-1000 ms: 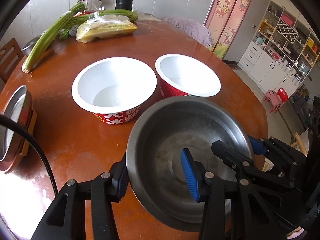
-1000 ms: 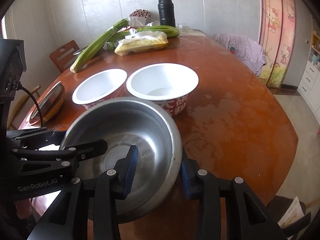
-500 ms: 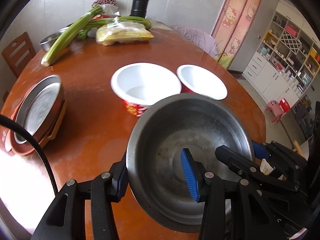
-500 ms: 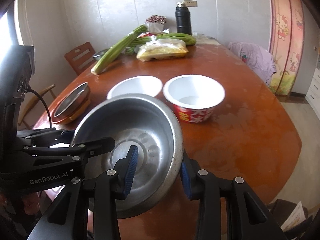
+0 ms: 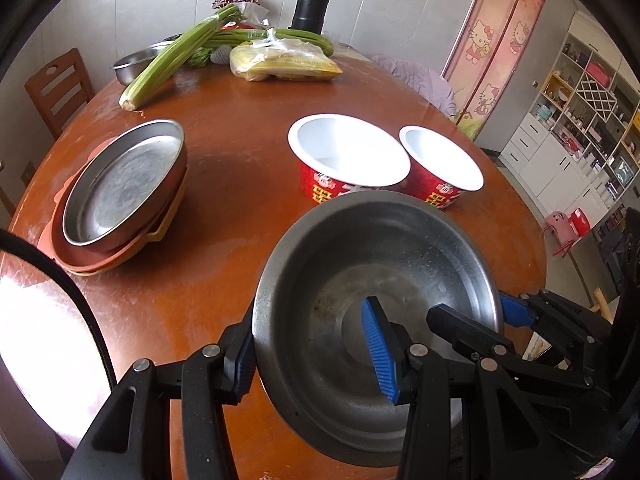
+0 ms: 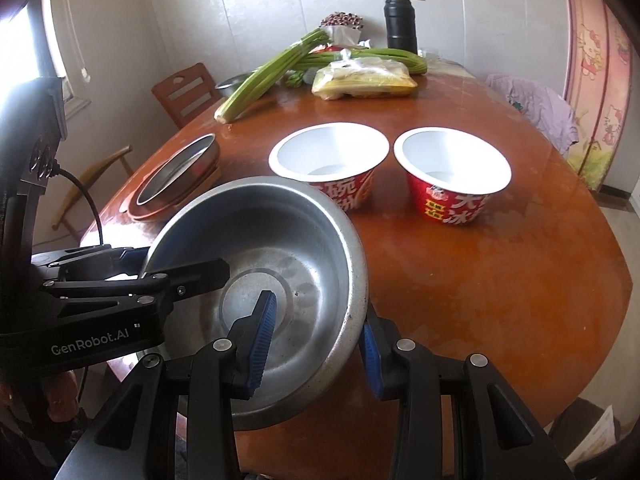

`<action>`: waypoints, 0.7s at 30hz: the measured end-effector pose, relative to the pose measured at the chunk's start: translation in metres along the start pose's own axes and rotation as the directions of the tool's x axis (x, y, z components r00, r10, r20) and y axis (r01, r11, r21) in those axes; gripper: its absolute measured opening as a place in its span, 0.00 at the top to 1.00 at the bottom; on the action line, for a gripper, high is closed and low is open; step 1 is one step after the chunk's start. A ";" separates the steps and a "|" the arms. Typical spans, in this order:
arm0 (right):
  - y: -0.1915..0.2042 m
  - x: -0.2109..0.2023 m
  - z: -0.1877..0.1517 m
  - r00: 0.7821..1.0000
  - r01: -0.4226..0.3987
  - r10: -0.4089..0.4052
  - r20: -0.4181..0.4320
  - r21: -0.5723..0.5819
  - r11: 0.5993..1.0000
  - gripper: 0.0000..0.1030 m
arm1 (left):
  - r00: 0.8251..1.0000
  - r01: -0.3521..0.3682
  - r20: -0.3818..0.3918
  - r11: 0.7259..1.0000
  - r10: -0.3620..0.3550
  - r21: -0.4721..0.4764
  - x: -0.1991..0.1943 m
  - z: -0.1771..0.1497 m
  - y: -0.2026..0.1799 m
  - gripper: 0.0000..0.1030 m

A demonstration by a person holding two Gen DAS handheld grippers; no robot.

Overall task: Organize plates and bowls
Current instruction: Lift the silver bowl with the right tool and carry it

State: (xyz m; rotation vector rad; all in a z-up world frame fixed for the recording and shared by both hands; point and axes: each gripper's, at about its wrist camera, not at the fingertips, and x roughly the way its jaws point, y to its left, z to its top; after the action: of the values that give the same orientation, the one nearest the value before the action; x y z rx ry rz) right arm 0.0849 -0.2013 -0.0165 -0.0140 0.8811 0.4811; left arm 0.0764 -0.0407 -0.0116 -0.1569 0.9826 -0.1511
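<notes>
A steel bowl (image 5: 380,264) (image 6: 272,240) hangs above the near part of the brown table (image 5: 240,160), held from both sides. My left gripper (image 5: 310,354) is shut on its left rim. My right gripper (image 6: 316,338) is shut on its right rim. The right gripper also shows in the left wrist view (image 5: 508,316); the left gripper shows in the right wrist view (image 6: 132,264). Two red paper bowls with white insides (image 5: 348,152) (image 5: 440,160) stand beyond it. A stack of plates topped by a steel dish (image 5: 120,184) (image 6: 180,172) sits at the left.
Celery stalks (image 5: 176,56), a yellow food bag (image 5: 284,64), a black flask (image 5: 310,4) and a small steel bowl (image 5: 132,60) lie at the far end. A wooden chair (image 5: 56,88) stands at the left. Shelves (image 5: 592,120) stand at the right.
Both grippers have lifted the steel bowl and drawn it back and to the left. The red bowls now look farther away and the plate stack has come fully into the left view.
</notes>
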 end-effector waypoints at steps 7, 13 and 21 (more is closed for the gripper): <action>0.002 0.003 -0.001 1.000 -0.005 0.005 -0.009 -0.004 1.000 0.59 | 1.000 -0.016 -0.009 1.000 0.016 0.003 0.006 -0.002 0.003 0.54; -0.001 0.006 0.000 1.000 0.001 -0.001 -0.015 0.002 1.000 0.59 | 0.999 -0.033 -0.007 0.999 0.033 0.024 0.011 -0.002 -0.002 0.54; -0.003 0.010 0.000 1.000 0.005 -0.005 -0.024 0.005 1.000 0.59 | 0.999 -0.049 -0.016 0.998 0.049 0.036 0.018 -0.003 -0.003 0.54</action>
State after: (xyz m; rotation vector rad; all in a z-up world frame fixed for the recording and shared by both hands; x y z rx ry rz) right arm 0.0918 -0.2000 -0.0242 -0.0170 0.9060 0.4751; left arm 0.0840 -0.0474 -0.0275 -0.0993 0.9987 -0.1250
